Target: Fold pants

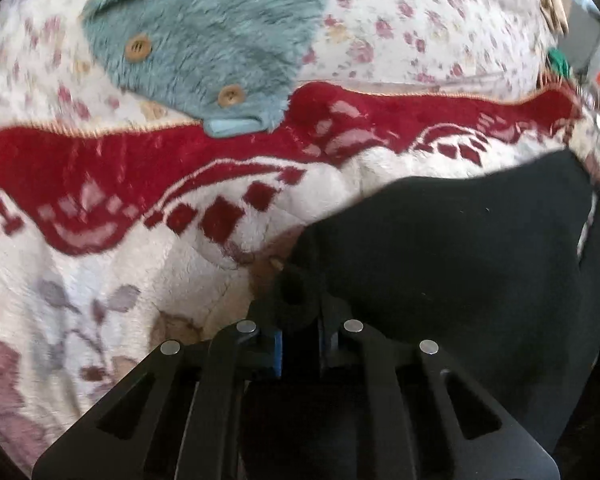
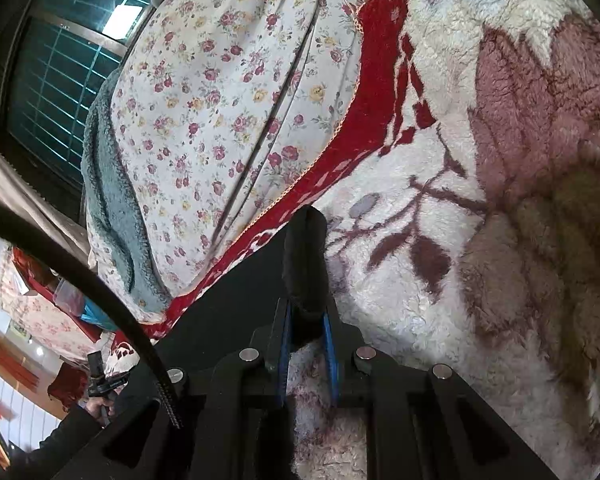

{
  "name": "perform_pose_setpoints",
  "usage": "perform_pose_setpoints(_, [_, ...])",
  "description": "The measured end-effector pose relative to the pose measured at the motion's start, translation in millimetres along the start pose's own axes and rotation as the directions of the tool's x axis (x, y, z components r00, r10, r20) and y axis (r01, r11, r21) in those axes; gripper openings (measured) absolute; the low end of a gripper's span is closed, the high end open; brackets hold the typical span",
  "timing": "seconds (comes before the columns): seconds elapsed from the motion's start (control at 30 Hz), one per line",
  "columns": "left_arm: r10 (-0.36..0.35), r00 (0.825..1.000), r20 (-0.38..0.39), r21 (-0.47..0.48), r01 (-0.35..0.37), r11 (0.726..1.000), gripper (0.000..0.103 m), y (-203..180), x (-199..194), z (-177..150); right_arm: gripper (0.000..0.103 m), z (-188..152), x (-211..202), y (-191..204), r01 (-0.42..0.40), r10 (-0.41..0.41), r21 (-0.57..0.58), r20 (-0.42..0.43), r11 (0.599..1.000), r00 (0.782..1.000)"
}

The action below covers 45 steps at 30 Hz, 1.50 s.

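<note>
Left wrist view: left gripper [image 1: 299, 312] sits at bottom center, its 2 fingers closed narrow on a thick rolled edge of the black pants [image 1: 460, 264]. The pants fill the lower right of the frame and drape over the fleece blanket [image 1: 120, 272], which is white with a red patterned band running across mid-frame. Upper center: a teal fuzzy garment [image 1: 204, 28] with 2 tan buttons [image 1: 137, 46], lying on the floral sheet [image 1: 412, 20] with its lower edge overlapping the red band. Frame is somewhat motion-blurred. Right wrist view: right gripper [image 2: 306, 320] at bottom center, blue-padded fingers [image 2: 286, 340] pinched on a folded ridge of the pants [image 2: 305, 264] that sticks up toward mid-frame; more black fabric spreads to lower left. The blanket [image 2: 500, 200] takes the whole right half, red band running diagonally from top center to lower left. The floral sheet [image 2: 220, 100] sits upper center, with a strip of the teal garment [image 2: 108, 208] along its left edge. A black cable [image 2: 80, 264] arcs across the lower left. A window with a grid [image 2: 60, 80] is at upper left.
</note>
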<state>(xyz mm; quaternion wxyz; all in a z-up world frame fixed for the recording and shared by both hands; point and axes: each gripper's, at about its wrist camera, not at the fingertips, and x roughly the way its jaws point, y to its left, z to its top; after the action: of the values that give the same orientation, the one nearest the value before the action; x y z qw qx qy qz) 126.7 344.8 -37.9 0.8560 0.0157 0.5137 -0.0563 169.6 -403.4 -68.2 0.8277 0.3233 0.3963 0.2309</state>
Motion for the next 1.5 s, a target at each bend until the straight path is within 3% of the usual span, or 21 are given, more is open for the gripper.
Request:
perform_pose_setpoints(0.07, [0.044, 0.998, 0.037, -0.017, -0.044, 0.999, 0.010, -3, -14, 0, 0.013, 0, 0, 0, -0.001, 0.001, 0.001, 0.000, 1.000, 1.000])
perform_pose_setpoints(0.2, [0.060, 0.988, 0.144, -0.072, -0.050, 0.996, 0.010, -10, -58, -3, 0.013, 0, 1, 0, -0.001, 0.001, 0.001, 0.000, 1.000, 1.000])
perform_pose_setpoints(0.37, [0.133, 0.976, 0.171, -0.072, -0.122, 0.990, 0.010, -30, -90, -12, 0.013, 3, 2, 1, 0.008, -0.008, 0.015, -0.023, 1.000, 1.000])
perform_pose_setpoints(0.5, [0.211, 0.953, 0.217, -0.092, -0.195, 0.976, 0.010, -52, -111, -22, 0.019, 19, -2, 17, 0.117, -0.111, 0.045, -0.114, 0.992, 0.987])
perform_pose_setpoints(0.6, [0.255, 0.933, 0.254, -0.088, -0.241, 0.967, 0.010, -70, -123, -29, 0.021, 44, -14, 44, 0.103, -0.102, 0.004, -0.102, 0.995, 0.989])
perform_pose_setpoints(0.73, [0.273, 0.908, 0.317, -0.112, -0.250, 0.962, 0.010, -85, -139, -36, 0.035, 83, -1, 51, 0.115, -0.102, 0.074, -0.162, 0.991, 0.981])
perform_pose_setpoints(0.87, [0.259, 0.907, 0.332, -0.140, -0.225, 0.964, 0.010, -84, -147, -37, 0.035, 101, 53, 32, 0.124, -0.042, 0.223, -0.340, 0.967, 0.939])
perform_pose_setpoints(0.93, [0.250, 0.908, 0.335, -0.155, -0.209, 0.966, 0.010, -83, -151, -37, 0.035, 106, 65, 30, 0.147, -0.062, 0.230, -0.341, 0.962, 0.938])
perform_pose_setpoints(1.03, [0.240, 0.906, 0.347, -0.172, -0.190, 0.967, 0.010, -84, -153, -38, 0.035, 107, 83, 28, 0.198, -0.114, 0.184, -0.386, 0.963, 0.915])
perform_pose_setpoints(1.17, [0.240, 0.909, 0.342, -0.176, -0.189, 0.966, 0.010, -84, -150, -34, 0.035, 107, 94, 25, 0.183, -0.107, 0.149, -0.410, 0.972, 0.906])
perform_pose_setpoints(1.3, [0.233, 0.916, 0.327, -0.199, -0.174, 0.964, 0.010, -83, -147, -32, 0.023, 107, 102, 33, 0.117, -0.073, 0.085, -0.406, 0.989, 0.911])
perform_pose_setpoints(1.37, [0.231, 0.917, 0.325, -0.207, -0.169, 0.964, 0.010, -82, -146, -31, 0.019, 106, 106, 34, 0.111, -0.077, 0.057, -0.415, 0.992, 0.907])
perform_pose_setpoints(1.43, [0.228, 0.920, 0.319, -0.213, -0.165, 0.963, 0.010, -81, -145, -30, 0.005, 105, 113, 36, 0.117, -0.089, 0.038, -0.430, 0.992, 0.898])
perform_pose_setpoints(1.5, [0.232, 0.921, 0.312, -0.213, -0.170, 0.962, 0.010, -80, -145, -30, 0.003, 104, 111, 36, 0.121, -0.107, 0.009, -0.413, 0.993, 0.904])
